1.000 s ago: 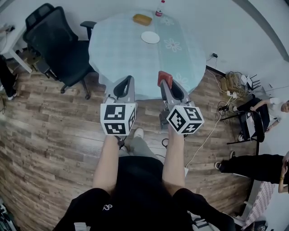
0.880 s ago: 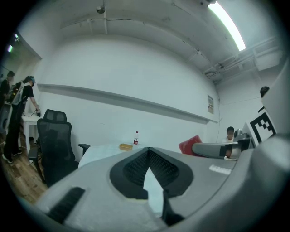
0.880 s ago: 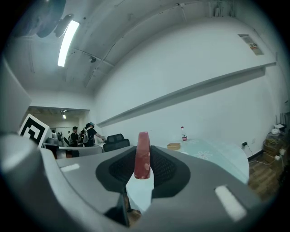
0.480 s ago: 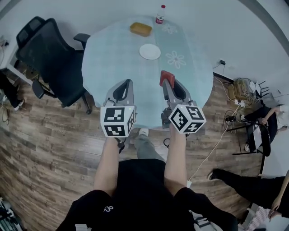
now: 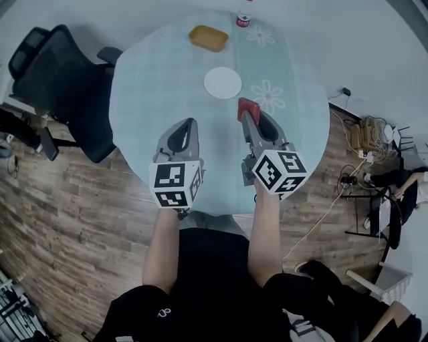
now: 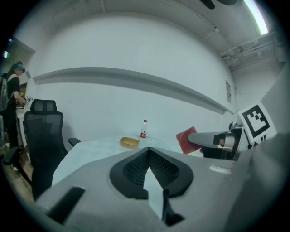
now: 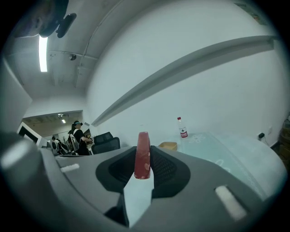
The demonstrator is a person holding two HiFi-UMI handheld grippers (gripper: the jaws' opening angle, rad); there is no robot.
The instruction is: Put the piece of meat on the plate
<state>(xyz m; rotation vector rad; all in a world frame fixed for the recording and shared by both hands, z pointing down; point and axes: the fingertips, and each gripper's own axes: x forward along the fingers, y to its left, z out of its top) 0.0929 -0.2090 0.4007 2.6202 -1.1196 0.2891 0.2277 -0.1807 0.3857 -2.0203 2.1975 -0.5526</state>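
Observation:
A flat red piece of meat (image 5: 246,107) stands on edge between the pads of my right gripper (image 5: 247,115), which is shut on it. In the right gripper view the meat (image 7: 142,156) sticks up past the tips of the gripper (image 7: 143,164). The small white plate (image 5: 222,82) lies bare on the round table (image 5: 154,87), just beyond the meat and slightly left. My left gripper (image 5: 182,128) hovers over the table's near part, shut with nothing in it; its tips (image 6: 147,149) meet. From the left gripper view the meat (image 6: 186,139) shows off to the right.
A yellow dish (image 5: 208,37) and a small red-labelled bottle (image 5: 243,19) stand at the table's far edge. A black office chair (image 5: 53,80) sits left of the table. Cables and a power strip (image 5: 371,130) lie on the wood floor at right, near a seated person (image 5: 401,184).
Both grippers have come forward from the table's near edge to over its top, the right one still carrying the meat. The plate is now much nearer the right gripper's tips.

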